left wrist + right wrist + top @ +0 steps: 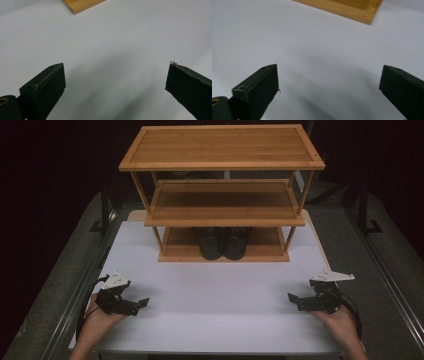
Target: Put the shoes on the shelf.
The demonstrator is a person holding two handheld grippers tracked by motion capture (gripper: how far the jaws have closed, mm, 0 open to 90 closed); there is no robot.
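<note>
1. Left gripper (pixel 143 303) rested low over the white table (pixel 215 315) near its front left edge, held in the person's left hand (pixel 97 320). Its own view showed the jaws spread wide with bare tabletop between them; nothing held.
2. Right gripper (pixel 292 298) mirrored it at the front right, in the right hand (pixel 340 320). Jaws likewise wide apart and empty.
3. Both tools pointed inward, well apart from each other and from the rack.
4. Bamboo shoe rack (pixel 222 195) stood at the far half of the table, three shelves. Top and middle shelves bare.
5. Pair of black shoes (pixel 223 242) sat side by side at the centre of the bottom shelf, toes toward the person, under the middle shelf.
6. Judgement on handling: shoes looked moderately heavy, with soft uppers that would give and firmer soles and toe caps. Surface seemed smooth, possibly slippery.
7. Judgement on grip: best hold probably at the heel collar or across the toe, one shoe per gripper. Low clearance under the middle shelf would call for a flat, horizontal approach.
8. Heels and lacing were in shadow; could not tell detail.
</note>
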